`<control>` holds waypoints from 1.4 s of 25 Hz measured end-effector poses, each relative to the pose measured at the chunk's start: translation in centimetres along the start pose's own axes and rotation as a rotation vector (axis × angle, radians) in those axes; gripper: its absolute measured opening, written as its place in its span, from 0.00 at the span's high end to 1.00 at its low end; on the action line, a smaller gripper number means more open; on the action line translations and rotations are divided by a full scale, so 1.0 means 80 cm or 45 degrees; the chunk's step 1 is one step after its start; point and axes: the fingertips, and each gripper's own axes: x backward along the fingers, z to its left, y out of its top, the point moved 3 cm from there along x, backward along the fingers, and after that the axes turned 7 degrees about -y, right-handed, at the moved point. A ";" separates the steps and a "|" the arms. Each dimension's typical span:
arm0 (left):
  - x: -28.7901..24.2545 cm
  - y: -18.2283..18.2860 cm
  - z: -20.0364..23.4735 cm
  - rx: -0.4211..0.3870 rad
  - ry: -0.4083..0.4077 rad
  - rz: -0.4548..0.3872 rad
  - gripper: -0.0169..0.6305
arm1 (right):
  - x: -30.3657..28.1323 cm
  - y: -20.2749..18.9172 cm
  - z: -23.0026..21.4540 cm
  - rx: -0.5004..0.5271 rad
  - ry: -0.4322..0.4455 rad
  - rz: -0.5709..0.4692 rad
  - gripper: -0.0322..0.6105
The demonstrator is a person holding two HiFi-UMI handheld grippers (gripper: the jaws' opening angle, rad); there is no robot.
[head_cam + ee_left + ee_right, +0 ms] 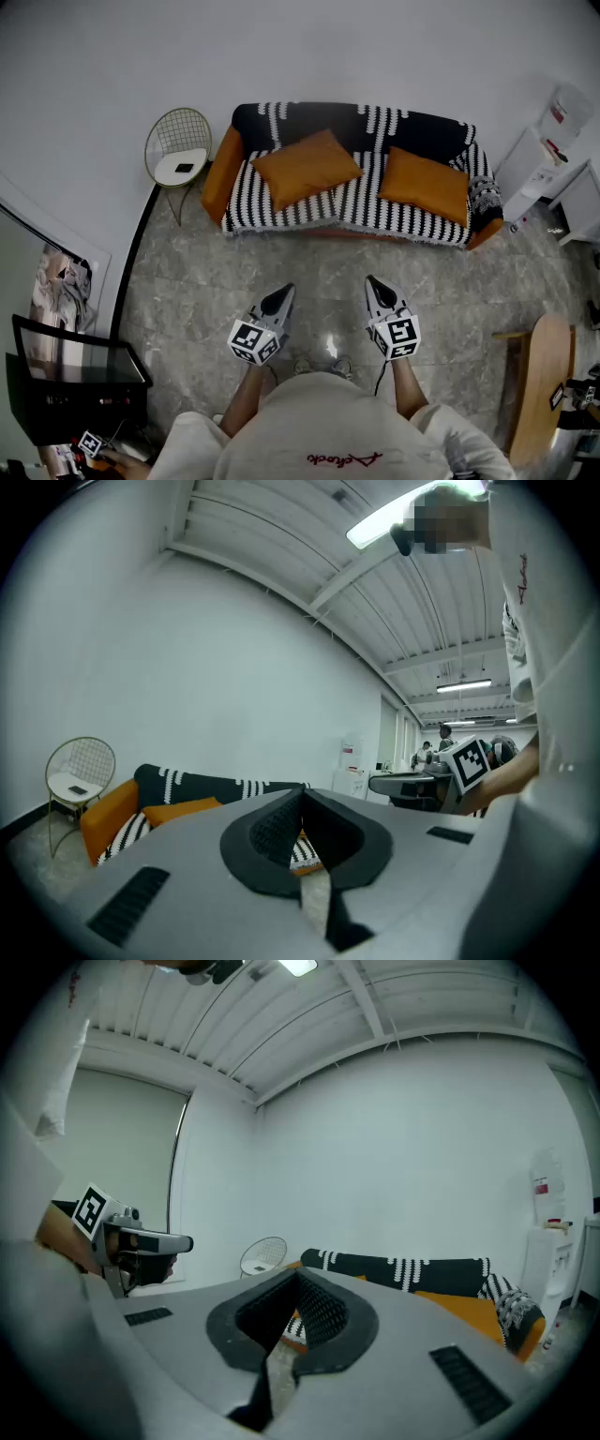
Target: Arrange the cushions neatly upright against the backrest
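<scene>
Two plain orange square cushions on far sofa point(281, 211), black-white striped cover. Left cushion point(305, 167) skewed on left seat, corner toward backrest; right cushion point(425, 184) skewed on right seat. Left gripper point(279, 300), right gripper point(377, 289) near, over floor point(328, 267), well apart from sofa. Both jaw pairs pressed together, nothing between.

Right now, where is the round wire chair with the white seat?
Head view, upper left: the round wire chair stands by the wall, just left of the black-and-white striped sofa.
</scene>
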 end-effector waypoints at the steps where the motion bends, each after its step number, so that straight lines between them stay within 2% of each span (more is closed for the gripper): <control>1: -0.003 0.000 0.000 -0.007 0.003 0.003 0.93 | 0.000 0.000 -0.002 0.002 0.002 -0.001 0.91; 12: -0.037 -0.003 -0.013 -0.043 0.043 0.010 0.93 | 0.008 -0.006 -0.034 0.005 0.025 0.002 0.91; 20: -0.078 -0.003 -0.031 -0.169 0.059 0.048 0.93 | 0.017 -0.012 -0.063 -0.015 0.086 -0.030 0.91; 28: -0.093 -0.003 -0.042 -0.151 0.091 0.039 0.93 | 0.024 -0.023 -0.086 -0.001 0.101 0.005 0.91; 35: -0.110 -0.007 -0.045 -0.142 0.075 0.050 0.93 | 0.027 -0.032 -0.089 -0.009 0.117 0.010 0.91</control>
